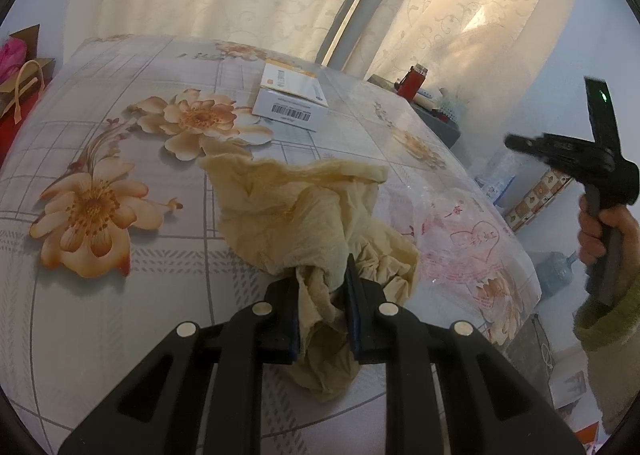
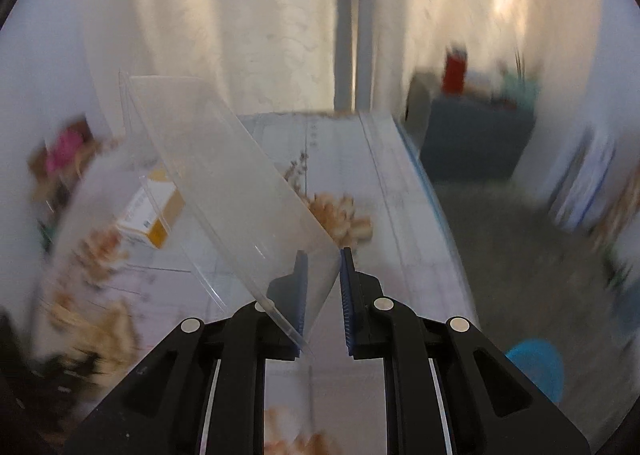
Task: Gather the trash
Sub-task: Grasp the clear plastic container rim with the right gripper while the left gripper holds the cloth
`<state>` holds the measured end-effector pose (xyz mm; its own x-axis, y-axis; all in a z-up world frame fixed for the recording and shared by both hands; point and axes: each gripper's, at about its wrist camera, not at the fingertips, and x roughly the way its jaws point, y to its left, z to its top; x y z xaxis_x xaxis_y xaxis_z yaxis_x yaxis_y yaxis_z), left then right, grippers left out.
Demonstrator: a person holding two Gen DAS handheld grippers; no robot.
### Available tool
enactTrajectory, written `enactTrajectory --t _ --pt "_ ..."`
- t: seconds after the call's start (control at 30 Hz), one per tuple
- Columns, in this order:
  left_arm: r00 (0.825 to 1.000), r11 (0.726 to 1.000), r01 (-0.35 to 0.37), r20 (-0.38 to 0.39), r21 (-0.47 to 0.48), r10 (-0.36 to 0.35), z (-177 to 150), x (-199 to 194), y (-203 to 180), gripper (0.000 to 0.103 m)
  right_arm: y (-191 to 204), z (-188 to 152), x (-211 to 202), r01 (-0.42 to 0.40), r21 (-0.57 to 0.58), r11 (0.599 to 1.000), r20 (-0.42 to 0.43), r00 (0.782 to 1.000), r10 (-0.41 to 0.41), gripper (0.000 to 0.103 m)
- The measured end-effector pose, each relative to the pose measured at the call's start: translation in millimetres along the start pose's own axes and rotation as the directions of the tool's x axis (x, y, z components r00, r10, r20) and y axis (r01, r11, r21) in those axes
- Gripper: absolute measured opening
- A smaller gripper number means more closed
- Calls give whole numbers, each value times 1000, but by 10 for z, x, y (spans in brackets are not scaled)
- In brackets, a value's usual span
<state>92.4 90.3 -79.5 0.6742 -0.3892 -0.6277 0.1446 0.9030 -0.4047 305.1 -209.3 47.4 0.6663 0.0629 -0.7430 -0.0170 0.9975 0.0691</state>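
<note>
My left gripper [image 1: 324,267] is shut on a crumpled yellowish paper towel [image 1: 296,207] that droops onto the flower-print tablecloth [image 1: 120,135]. A thin clear wrapper with red print [image 1: 460,239] lies beside it on the right. My right gripper [image 2: 324,255] is raised above the table and shut on the corner of a stiff clear plastic package [image 2: 224,183], which sticks up to the left. The right wrist view is blurred. In the left wrist view that tool [image 1: 560,151] shows at the right edge, held by a hand [image 1: 600,227] in a green sleeve.
A white and orange box [image 1: 290,101] [image 2: 152,215] lies at the back of the table. A red bottle [image 1: 414,81] stands on a grey cabinet behind it. Paper bags [image 1: 24,87] sit at the far left. A blue water jug [image 1: 558,271] stands on the floor to the right.
</note>
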Motion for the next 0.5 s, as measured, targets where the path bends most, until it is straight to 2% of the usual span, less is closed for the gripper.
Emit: enactTrajectory --t 0.07,0.13,0.33,0.4,0.47,0.5 --pt "1000 1000 -1 -3 -1 1 2 -9 9 17 -261 -72 40 -97 149 984 -71 992 109 14" --pt "1000 1000 4 -10 -13 -4 12 -19 27 17 -485 -245 102 -181 292 939 -140 963 229 14" --pt "999 1000 2 -32 -14 -2 15 -75 75 18 -794 -726 211 -245 486 839 -206 901 382 15" --pt "999 1000 4 -43 -2 -4 16 -83 59 26 -847 -823 269 -254 536 805 -214 881 421 19" --pt "999 1000 -5 -48 12 6 27 -115 28 47 -864 -847 294 -245 538 807 -217 884 414 28" --pt "999 1000 -21 -50 18 22 29 -136 5 53 -873 -846 302 -244 540 806 -214 886 411 34"
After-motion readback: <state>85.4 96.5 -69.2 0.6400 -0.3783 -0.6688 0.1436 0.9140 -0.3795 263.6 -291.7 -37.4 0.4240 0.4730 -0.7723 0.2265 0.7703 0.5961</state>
